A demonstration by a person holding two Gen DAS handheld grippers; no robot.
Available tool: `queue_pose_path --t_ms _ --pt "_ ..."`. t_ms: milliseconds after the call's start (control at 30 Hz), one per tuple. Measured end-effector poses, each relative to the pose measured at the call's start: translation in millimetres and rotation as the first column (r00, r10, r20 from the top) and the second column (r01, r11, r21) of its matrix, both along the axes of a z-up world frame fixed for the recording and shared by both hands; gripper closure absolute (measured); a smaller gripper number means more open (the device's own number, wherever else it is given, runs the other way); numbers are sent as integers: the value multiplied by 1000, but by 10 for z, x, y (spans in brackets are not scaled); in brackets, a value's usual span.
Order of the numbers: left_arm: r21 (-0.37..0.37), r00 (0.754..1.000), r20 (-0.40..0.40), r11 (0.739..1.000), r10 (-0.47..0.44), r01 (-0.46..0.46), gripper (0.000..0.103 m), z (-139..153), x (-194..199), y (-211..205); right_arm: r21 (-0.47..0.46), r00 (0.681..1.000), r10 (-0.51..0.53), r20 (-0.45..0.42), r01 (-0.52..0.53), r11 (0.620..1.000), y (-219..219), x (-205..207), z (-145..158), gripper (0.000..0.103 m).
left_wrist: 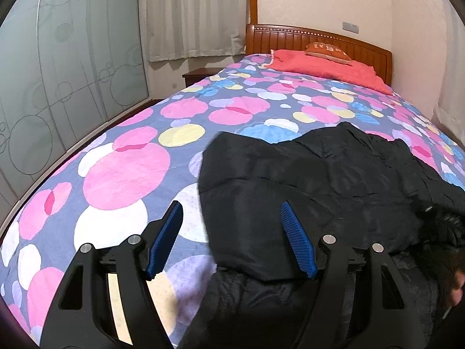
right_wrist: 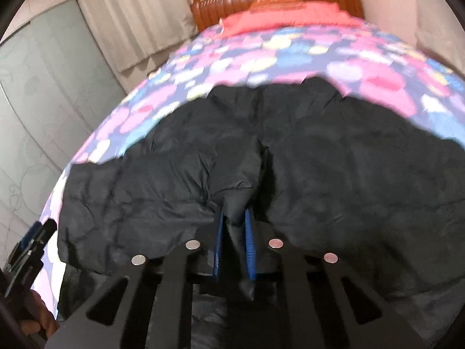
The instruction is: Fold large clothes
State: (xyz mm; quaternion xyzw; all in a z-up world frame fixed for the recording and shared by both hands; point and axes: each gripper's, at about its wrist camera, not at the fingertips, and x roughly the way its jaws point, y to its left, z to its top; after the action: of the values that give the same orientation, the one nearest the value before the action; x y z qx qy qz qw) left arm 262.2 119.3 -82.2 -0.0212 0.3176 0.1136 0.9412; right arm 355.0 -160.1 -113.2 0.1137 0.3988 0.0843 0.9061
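A large black padded jacket (left_wrist: 314,180) lies on the bed, partly folded over itself. My left gripper (left_wrist: 232,212) is open and empty, its blue pads (left_wrist: 296,241) spread over the jacket's left edge at the near side. In the right wrist view the jacket (right_wrist: 348,174) fills the middle. My right gripper (right_wrist: 234,218) is shut on a pinched fold of the black fabric, which sticks up between the blue pads (right_wrist: 250,241). That view is blurred by motion. The left gripper (right_wrist: 32,241) shows at the left edge there.
The bed has a quilt (left_wrist: 130,174) with pink, white, yellow and blue circles. A red pillow (left_wrist: 325,69) and a small orange cushion (left_wrist: 328,50) lie by the wooden headboard (left_wrist: 290,36). Frosted wardrobe doors (left_wrist: 58,81), curtains (left_wrist: 191,14) and a nightstand (left_wrist: 197,75) stand to the left.
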Motion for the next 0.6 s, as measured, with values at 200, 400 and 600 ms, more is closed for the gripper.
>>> queue_pose_path --t_ms 200,400,600 --pt "-26 1000 10 1000 1 -1 32 58 29 64 -125 986 -138 97 149 981 -645 -191 297 90" --pt "-44 999 -9 998 -45 44 32 28 152 -92 -222 967 -255 31 255 941 -1313 -188 41 90" --pt "-35 992 -51 993 -118 116 32 -42 381 -333 -170 959 -282 -38 272 947 -1462 -224 -41 73"
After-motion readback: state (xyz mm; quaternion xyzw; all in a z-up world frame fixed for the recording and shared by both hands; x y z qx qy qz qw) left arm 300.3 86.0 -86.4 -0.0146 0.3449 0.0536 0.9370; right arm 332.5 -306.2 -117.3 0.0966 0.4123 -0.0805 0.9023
